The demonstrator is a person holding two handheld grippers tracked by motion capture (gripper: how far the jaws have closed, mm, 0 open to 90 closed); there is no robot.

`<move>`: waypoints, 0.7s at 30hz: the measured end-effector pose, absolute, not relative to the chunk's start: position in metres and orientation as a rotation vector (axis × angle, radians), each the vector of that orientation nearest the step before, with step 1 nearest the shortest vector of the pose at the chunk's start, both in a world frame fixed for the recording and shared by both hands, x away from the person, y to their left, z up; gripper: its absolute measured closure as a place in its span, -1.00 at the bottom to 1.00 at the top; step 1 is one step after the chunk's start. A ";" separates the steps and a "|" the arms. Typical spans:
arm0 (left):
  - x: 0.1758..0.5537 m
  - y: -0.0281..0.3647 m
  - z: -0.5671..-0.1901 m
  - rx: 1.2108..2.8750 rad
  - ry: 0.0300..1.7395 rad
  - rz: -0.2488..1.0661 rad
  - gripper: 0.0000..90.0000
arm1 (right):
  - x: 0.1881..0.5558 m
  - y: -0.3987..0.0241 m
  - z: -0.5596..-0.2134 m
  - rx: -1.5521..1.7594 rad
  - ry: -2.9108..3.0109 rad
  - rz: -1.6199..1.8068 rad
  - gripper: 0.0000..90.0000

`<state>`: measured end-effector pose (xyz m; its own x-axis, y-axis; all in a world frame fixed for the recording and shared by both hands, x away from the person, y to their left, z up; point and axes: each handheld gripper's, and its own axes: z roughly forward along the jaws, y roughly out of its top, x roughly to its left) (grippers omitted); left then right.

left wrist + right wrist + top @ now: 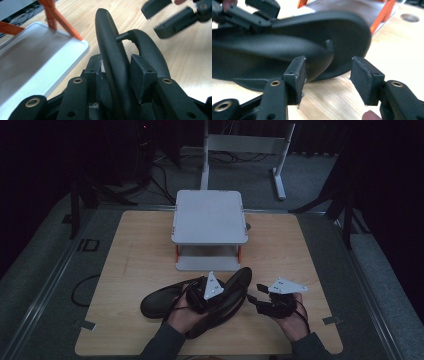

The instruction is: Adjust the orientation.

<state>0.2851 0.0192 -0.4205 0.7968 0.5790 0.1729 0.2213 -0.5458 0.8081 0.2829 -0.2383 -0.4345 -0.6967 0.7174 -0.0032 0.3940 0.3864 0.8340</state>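
- Two black flip-flops sit near the front of the wooden table, just before the small white two-level stand. One flip-flop lies flat at the left; the other flip-flop is tipped up on its edge in our left gripper.
- Left gripper: its pads pinch the tipped sole from both sides, so the flip-flop is gripped and raised off its flat.
- Right gripper: jaws spread, nothing between the pads, standing just beside the tipped flip-flop's toe end and not touching it.
- Progress, as we judge it: the work looks like stowing the pair on the stand. Both levels of the stand are bare, so no flip-flop has been placed. One is in hand; carrying it over, setting it down, then fetching the flat one all seem left to do.
- High view gives the layout: both flip-flops, the stand's bare top and its lower shelf, and both hands coming in from the near edge. It is too dim to read the grip itself.
- Left gripper view settles the grip: the sole stands upright between the pads, strap bowing off to one side, with the stand's lower shelf and orange struts close by.
- Right gripper view shows the open gap between its own pads, wood visible through it, and the strap side of the sole just beyond, which the high view cannot resolve.
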 end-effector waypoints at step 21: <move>0.288 0.021 -0.423 2.134 0.611 0.555 0.39 | 0.306 -0.214 -0.458 0.986 2.390 1.231 0.04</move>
<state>0.2876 0.0206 -0.4225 0.7843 0.5955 0.1738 0.2300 -0.5393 0.8101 0.3056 -0.2140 -0.4582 -0.7292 0.6816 0.0613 0.4456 0.4048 0.7985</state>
